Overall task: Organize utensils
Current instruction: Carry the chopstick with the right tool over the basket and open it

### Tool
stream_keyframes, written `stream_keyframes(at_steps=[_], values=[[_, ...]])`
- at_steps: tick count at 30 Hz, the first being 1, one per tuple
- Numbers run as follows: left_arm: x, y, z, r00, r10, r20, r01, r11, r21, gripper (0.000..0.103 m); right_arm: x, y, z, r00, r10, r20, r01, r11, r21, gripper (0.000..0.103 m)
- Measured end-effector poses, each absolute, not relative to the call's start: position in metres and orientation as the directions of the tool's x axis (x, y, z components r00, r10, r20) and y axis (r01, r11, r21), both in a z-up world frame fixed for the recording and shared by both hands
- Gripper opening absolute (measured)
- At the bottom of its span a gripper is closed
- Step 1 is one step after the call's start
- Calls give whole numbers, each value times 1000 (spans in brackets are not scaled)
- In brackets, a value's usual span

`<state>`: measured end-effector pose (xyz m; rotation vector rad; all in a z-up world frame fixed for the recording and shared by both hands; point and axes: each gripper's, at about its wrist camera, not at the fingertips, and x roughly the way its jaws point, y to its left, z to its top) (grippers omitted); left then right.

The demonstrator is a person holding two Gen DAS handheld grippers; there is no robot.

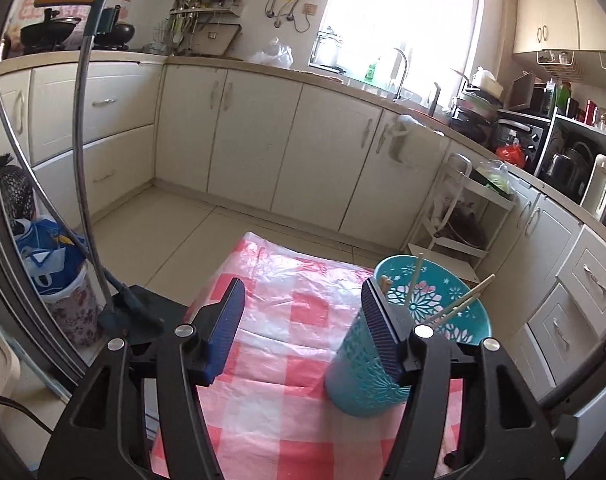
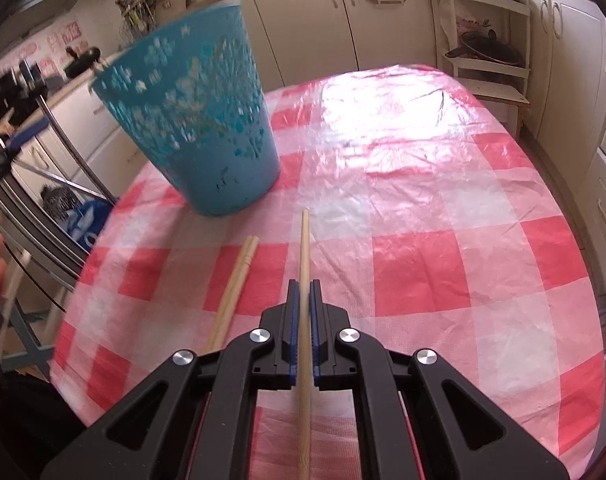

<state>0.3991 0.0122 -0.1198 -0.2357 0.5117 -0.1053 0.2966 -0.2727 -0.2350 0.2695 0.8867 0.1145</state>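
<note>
In the left wrist view, the basket stands on the counter at the lower right of the frame, with chopsticks leaning inside it. In the right wrist view, the basket sits at the upper left of the counter. Two chopsticks lie on the counter below it, left of centre. Just to their right, a single chopstick runs up the middle of the frame.
</note>
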Motion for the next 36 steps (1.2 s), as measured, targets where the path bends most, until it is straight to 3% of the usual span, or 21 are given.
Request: stream_keyframes(at_steps=[11,22,27,36], values=[[398,18,-112,865,-174,-470,43,960,-277,63,289,-282,-130,800,321,-507,-89,899,428,6],[394,19,-112,859,-188,-475,53,957,-284,68,383,-240,-21,916,303,-264,-188,904,385,6],[394,15,-110,859,-186,-477,61,962,-265,71,430,-232,-25,943,220,-248,-115,918,379,6],[393,17,-108,856,-189,-481,69,964,-256,74,455,-218,-74,900,204,-384,-71,940,333,6]])
